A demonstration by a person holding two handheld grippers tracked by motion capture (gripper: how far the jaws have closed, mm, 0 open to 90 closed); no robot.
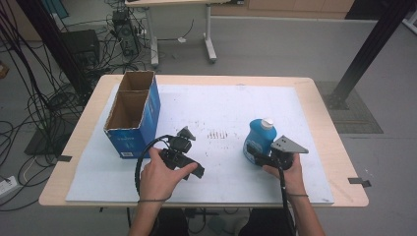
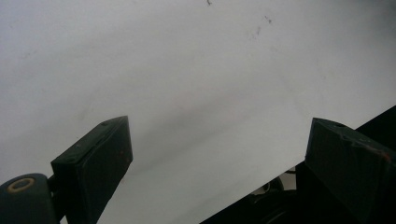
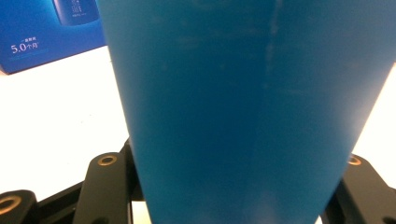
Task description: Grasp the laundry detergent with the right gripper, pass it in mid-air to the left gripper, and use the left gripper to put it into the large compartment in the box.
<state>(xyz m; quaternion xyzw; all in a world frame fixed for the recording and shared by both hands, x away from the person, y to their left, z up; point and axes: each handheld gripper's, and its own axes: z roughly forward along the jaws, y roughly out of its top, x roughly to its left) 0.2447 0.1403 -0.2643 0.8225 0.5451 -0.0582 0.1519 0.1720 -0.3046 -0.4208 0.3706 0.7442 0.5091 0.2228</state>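
A blue bottle (image 1: 259, 137) with a white cap stands upright on the white mat (image 1: 221, 103), right of centre. My right gripper (image 1: 256, 156) is shut on its lower body from the near side. In the right gripper view the blue bottle (image 3: 247, 112) sits between the black jaws, which press on both its sides. My left gripper (image 1: 189, 164) is held low over the mat at front centre, apart from the bottle. Its jaws (image 2: 224, 135) stand wide open with only bare white mat (image 2: 187, 70) between them.
An open-topped blue cardboard box (image 1: 133, 115) with two compartments stands at the mat's left, and its printed side (image 3: 46, 32) appears in the right gripper view. The wooden table edge (image 1: 339, 162) runs close to the right hand. Cables and stands are on the floor behind.
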